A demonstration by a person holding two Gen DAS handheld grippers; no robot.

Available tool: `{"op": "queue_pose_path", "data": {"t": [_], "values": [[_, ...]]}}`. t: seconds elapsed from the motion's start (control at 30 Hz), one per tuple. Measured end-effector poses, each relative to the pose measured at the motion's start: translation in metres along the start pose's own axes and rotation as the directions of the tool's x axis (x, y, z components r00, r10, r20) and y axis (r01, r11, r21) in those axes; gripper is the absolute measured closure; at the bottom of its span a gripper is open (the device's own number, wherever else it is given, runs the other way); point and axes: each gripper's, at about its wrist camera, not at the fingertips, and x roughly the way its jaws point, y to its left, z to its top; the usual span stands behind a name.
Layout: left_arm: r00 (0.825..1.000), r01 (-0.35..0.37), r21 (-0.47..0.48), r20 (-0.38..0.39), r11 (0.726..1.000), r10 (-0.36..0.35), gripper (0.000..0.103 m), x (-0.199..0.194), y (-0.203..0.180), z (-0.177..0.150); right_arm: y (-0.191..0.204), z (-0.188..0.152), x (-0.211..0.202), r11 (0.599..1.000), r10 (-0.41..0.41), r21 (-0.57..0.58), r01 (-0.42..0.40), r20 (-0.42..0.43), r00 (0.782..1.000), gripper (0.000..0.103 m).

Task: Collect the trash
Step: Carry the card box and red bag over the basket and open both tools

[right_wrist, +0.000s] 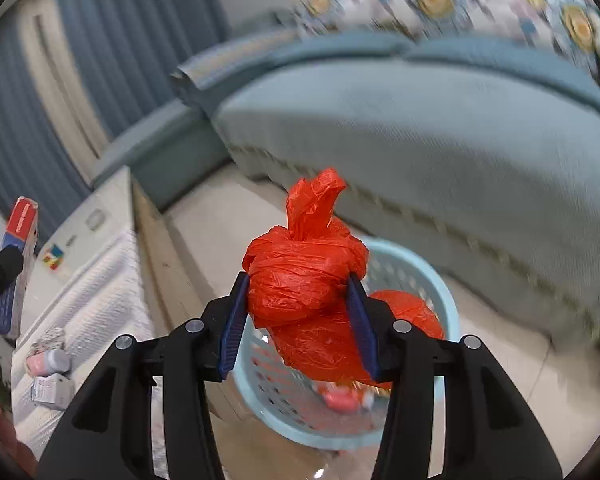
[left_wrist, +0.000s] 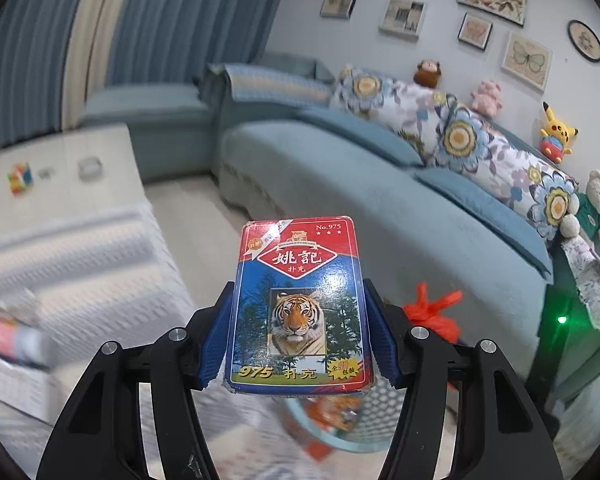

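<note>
Under red bag [right_wrist: 300, 280], blurred basket [right_wrist: 444, 280]

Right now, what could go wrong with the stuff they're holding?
The right tool pinches only the crinkly knot of the red bag, so it might slip out early. The light blue basket sits below and already holds trash, so the card box in the left tool may bounce off.

Card box [left_wrist: 298, 308] upright; knotted red bag [right_wrist: 304, 280] above basket [right_wrist: 450, 280]

Both wrist views above shared basket [right_wrist: 452, 312]
</note>
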Motion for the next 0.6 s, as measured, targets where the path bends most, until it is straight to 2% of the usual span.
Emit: {"op": "queue_pose_path", "data": {"t": [0.17, 0.33, 0.47, 0.53, 0.6], "values": [[0.995, 0.008, 0.058, -0.099, 0.998, -0.002, 0.045, 0.037, -0.012, -0.029, -0.030, -0.006, 0.031, 0.996, -0.008, 0.092, 0.019, -0.116, 0.993, 0.057], [0.987, 0.040, 0.075, -0.156, 0.996, -0.027, 0.045, 0.052, -0.009, -0.045, -0.035, -0.009, 0.037, 0.994, -0.014, 0.107, 0.028, -0.130, 0.991, 0.055], [0.986, 0.050, 0.084, -0.162, 0.995, -0.036, 0.043, 0.053, -0.010, -0.048, -0.032, -0.014, 0.033, 0.994, -0.007, 0.112, 0.021, -0.124, 0.992, 0.051], [0.985, 0.058, 0.075, -0.165, 0.996, -0.045, 0.033, 0.052, -0.009, -0.048, -0.032, -0.014, 0.031, 0.992, -0.001, 0.122, 0.017, -0.124, 0.992, 0.043], [0.987, 0.057, 0.069, -0.154, 0.996, -0.046, 0.030, 0.050, -0.008, -0.048, -0.031, -0.013, 0.029, 0.992, 0.003, 0.124, 0.013, -0.123, 0.992, 0.041]]}}
